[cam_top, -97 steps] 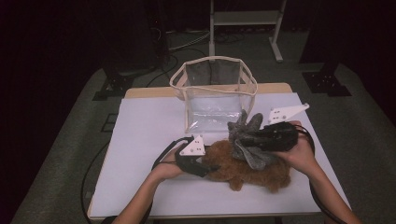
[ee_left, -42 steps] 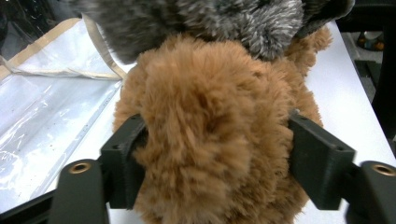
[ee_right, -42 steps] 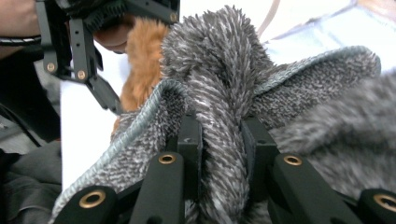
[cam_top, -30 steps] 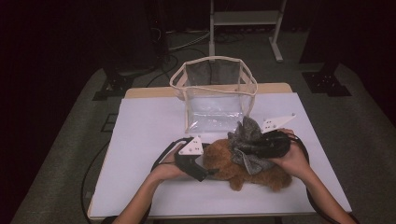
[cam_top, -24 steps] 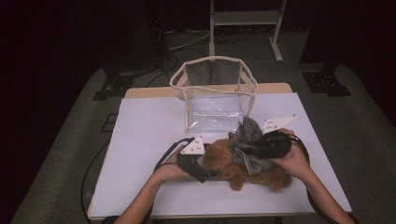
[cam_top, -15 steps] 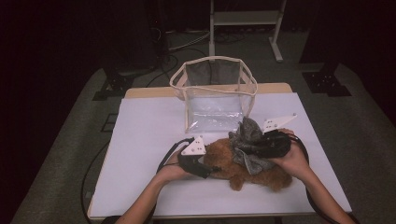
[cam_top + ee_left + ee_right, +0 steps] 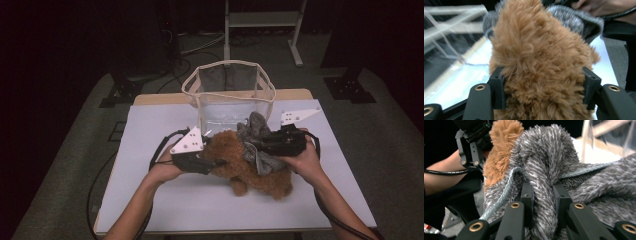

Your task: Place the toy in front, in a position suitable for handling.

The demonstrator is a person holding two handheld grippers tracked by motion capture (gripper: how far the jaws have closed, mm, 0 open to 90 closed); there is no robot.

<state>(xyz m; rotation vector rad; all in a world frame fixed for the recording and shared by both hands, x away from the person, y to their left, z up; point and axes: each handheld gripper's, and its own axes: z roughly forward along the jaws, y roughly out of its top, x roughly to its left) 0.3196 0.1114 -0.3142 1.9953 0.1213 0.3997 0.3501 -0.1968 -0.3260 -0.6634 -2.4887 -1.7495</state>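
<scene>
A brown plush toy point(image 7: 262, 176) lies on the white table point(image 7: 150, 125), wearing a grey fuzzy garment point(image 7: 254, 134) over its middle. My left gripper point(image 7: 216, 163) comes in from the left. Its jaws have just been closing on the plush's head end point(image 7: 541, 62), and the pads now press into the fur on both sides point(image 7: 544, 91). My right gripper point(image 7: 253, 145) reaches in from the right and is shut on a bunched fold of the grey garment point(image 7: 549, 165), pinched tightly between its pads point(image 7: 543, 195). In the right gripper view, the left gripper point(image 7: 470, 147) stands behind the plush.
A clear plastic bag with a cream rim point(image 7: 227, 85) stands open at the back of the table, just behind the plush. Black cables trail from both grippers. The table's front edge lies near the person's forearms. A dark floor and a metal stand lie beyond.
The left gripper's jaws have closed onto the plush's head end and lifted it a little off the table. The right gripper has risen slightly with the grey garment.
</scene>
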